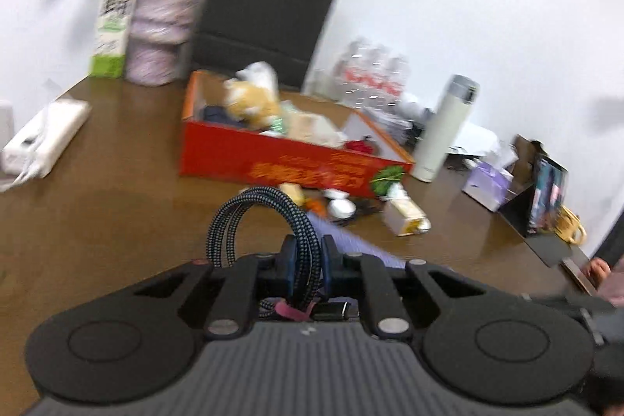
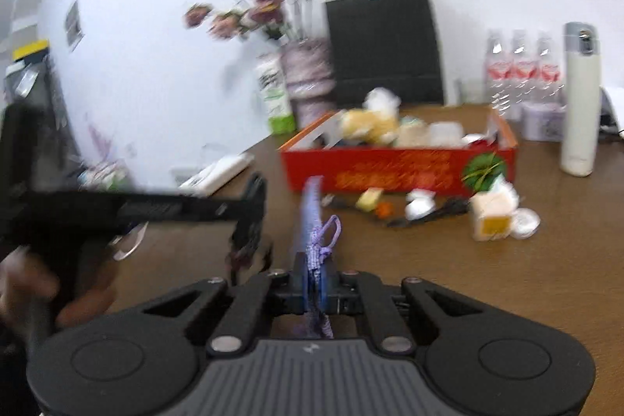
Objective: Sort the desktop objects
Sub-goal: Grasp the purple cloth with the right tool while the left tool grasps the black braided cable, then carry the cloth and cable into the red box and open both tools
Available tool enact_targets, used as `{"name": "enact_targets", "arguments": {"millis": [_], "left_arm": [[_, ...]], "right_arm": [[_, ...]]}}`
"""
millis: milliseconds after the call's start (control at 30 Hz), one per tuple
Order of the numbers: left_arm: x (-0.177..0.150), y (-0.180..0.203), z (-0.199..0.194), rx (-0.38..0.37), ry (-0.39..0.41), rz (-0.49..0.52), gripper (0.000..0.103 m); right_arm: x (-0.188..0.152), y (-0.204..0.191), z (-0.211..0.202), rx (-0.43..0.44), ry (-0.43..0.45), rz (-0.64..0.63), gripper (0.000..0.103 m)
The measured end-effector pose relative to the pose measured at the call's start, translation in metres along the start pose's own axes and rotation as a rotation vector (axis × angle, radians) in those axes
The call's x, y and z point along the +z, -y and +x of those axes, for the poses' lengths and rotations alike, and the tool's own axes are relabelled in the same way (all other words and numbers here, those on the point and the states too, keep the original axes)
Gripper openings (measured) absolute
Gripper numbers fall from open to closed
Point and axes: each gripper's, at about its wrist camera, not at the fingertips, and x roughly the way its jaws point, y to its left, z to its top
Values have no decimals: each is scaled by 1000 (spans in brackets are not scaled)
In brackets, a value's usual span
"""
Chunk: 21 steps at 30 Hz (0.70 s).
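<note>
Brown table (image 1: 117, 205): coiled cable (image 1: 269, 232) clamped between left jaws.

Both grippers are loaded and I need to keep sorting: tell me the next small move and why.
Probably carry the left gripper, shut on the coiled braided cable, forward over the red box and release there. The box is open-topped and already holds sorted items, and the right gripper is shut on a purple flat item, so it cannot help.
</note>
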Motion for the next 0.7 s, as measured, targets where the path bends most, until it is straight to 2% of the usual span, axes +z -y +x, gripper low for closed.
{"name": "enact_targets", "arguments": {"millis": [100, 233, 400, 533, 700], "left_arm": [[-3, -5, -9, -1, 9, -22, 13], [-5, 2, -18, -6, 35, -2, 13], [5, 1, -13, -10, 29, -11, 13], [35, 3, -8, -14, 90, 30, 13], [107, 3, 17, 1, 128, 75, 13]], "right_arm": [[-3, -6, -2, -45, -19, 6, 5], [-1, -4, -6, -97, 14, -2, 5], [4, 3, -4, -111, 27, 3, 4], [37, 12, -7, -134, 100, -22, 4], [103, 35, 12, -180, 194, -63, 4]]}}
